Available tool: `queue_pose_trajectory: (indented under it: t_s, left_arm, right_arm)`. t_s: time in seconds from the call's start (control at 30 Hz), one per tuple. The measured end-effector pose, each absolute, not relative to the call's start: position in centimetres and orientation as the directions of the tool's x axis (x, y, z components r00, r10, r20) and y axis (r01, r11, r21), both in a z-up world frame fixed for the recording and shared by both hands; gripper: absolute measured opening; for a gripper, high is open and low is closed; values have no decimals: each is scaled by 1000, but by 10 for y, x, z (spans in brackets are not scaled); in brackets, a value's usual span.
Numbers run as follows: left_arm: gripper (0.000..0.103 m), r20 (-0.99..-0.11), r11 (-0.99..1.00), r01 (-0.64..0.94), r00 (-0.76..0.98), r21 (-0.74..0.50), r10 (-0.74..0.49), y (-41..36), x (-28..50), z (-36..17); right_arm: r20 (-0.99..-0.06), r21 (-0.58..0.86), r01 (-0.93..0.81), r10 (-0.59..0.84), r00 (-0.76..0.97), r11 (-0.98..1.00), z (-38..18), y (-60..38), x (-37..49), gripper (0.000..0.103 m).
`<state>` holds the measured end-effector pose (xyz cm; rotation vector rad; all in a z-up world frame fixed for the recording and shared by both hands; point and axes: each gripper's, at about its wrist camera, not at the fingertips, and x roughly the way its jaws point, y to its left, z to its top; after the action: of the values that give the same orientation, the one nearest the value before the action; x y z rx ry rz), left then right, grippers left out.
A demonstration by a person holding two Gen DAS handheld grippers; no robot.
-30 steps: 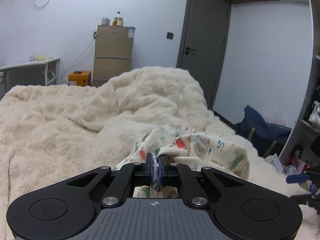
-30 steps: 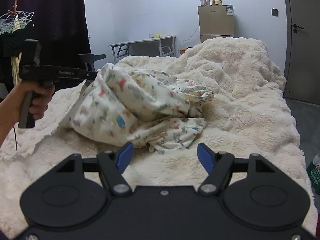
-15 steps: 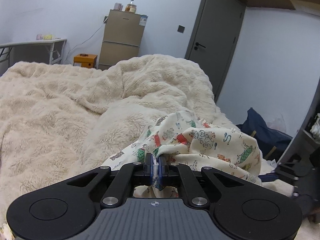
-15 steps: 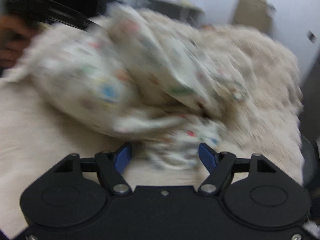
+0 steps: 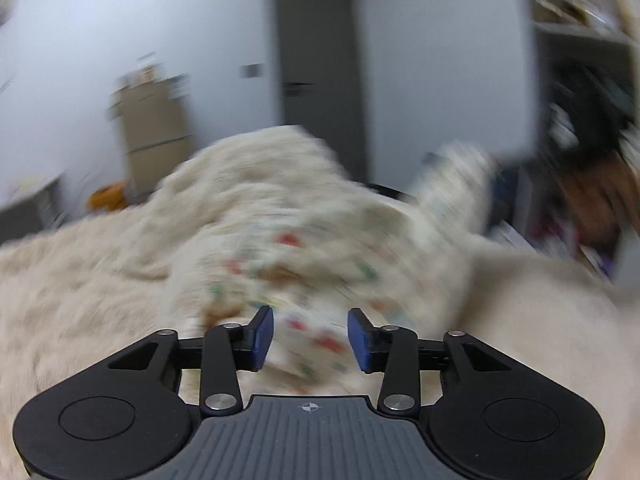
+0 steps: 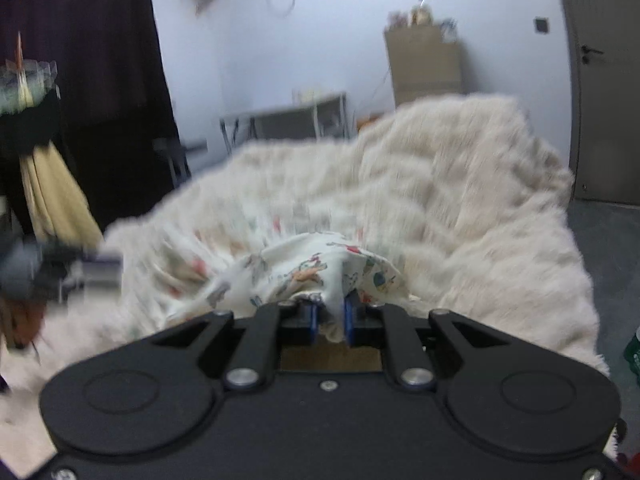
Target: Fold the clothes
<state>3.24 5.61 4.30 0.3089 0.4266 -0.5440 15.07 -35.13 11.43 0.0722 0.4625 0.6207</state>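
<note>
a fluffy cream blanket point(image 6: 460, 208) covers the bed, grey door point(image 5: 316, 80) and tan cabinet point(image 6: 424, 64) behind, bare blanket stretching rightward, where the printed garment point(image 6: 304, 268) lies bunched, right gripper point(image 6: 329, 318) fingers clamped on its fold, left gripper point(image 5: 310, 338) fingers spread, holding nothing.
</note>
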Motion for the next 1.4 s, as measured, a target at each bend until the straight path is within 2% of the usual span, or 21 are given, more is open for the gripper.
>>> queue_pose_trajectory:
  t_s: [0.1, 0.17, 0.27, 0.3, 0.37, 0.43, 0.53, 0.63, 0.8, 0.87, 0.9, 0.97, 1.03, 1.1, 1.13, 1.17, 1.27, 1.3, 1.33, 1.37, 1.4]
  left_arm:
    - [48, -498, 786, 527, 801, 324, -332, 25, 35, 14]
    - [47, -489, 769, 503, 824, 394, -288, 14, 38, -1]
    - [41, -392, 736, 393, 900, 551, -188, -2, 34, -18]
    - [39, -393, 728, 398, 900, 558, -190, -3, 33, -20]
    - [33, -395, 713, 406, 898, 571, -195, -5, 32, -24]
    - [25, -401, 719, 414, 894, 559, -203, -4, 34, -26]
    - [0, -392, 728, 401, 899, 555, -197, -5, 35, -31]
    - [0, -354, 747, 385, 911, 542, -212, -4, 30, -25]
    - [0, -241, 861, 362, 926, 356, -290, 24, 17, 27]
    - [0, -231, 870, 379, 920, 315, -317, 31, 15, 44]
    - [0, -262, 846, 399, 911, 353, -320, 29, 13, 44]
    - [1, -322, 792, 438, 891, 425, -320, 24, 9, 43]
    - [7, -380, 727, 477, 870, 493, -313, 18, 5, 31]
    - [29, -439, 686, 514, 846, 515, -304, 11, 11, 11]
    - [47, -438, 682, 503, 852, 531, -287, 8, 14, 1]
    - [52, -430, 676, 495, 858, 546, -281, 5, 15, -4]
    - [49, -385, 641, 460, 884, 615, -266, -14, 24, -25]
    - [42, -354, 640, 428, 901, 638, -250, -19, 26, -27]
    - [16, -325, 639, 397, 916, 658, -235, -23, 27, -29]
    - [7, -308, 640, 377, 925, 670, -222, -25, 27, -27]
    - [7, -264, 646, 335, 942, 686, -207, -25, 23, -21]
  right_arm:
    - [-359, 185, -552, 579, 732, 813, 136, -371, 126, 11]
    - [-382, 132, -565, 567, 729, 815, 136, -377, 108, 13]
    - [-442, 45, -586, 542, 714, 809, 124, -381, 87, 22]
    - [-467, 20, -598, 537, 703, 801, 117, -383, 80, 25]
    - [-501, 6, -618, 537, 678, 786, 103, -392, 71, 44]
    - [-518, 8, -620, 534, 668, 784, 95, -401, 67, 46]
    - [-523, -25, -634, 530, 668, 773, 95, -404, 60, 50]
    - [-524, -82, -687, 555, 646, 722, 92, -393, 48, 57]
    - [-577, -230, -719, 503, 644, 656, 68, -348, 41, 57]
    - [-595, -285, -727, 480, 645, 624, 58, -331, 39, 52]
    - [-605, -304, -726, 463, 647, 617, 53, -325, 40, 50]
    - [-616, -325, -715, 435, 657, 619, 45, -317, 45, 25]
    - [-611, -295, -702, 436, 660, 648, 45, -319, 51, 14]
    - [-596, -233, -688, 458, 659, 687, 50, -327, 57, 8]
    - [-571, -183, -683, 489, 659, 707, 57, -335, 60, 7]
    - [-536, -136, -673, 517, 667, 727, 64, -342, 61, 6]
    - [-439, -14, -646, 576, 690, 763, 83, -362, 62, 6]
    - [-411, 17, -637, 587, 698, 770, 87, -367, 62, 5]
    - [-379, 58, -627, 598, 706, 777, 92, -372, 62, 5]
    - [-352, 93, -617, 606, 714, 781, 97, -377, 62, 5]
    - [-343, 102, -616, 609, 715, 781, 100, -378, 61, 5]
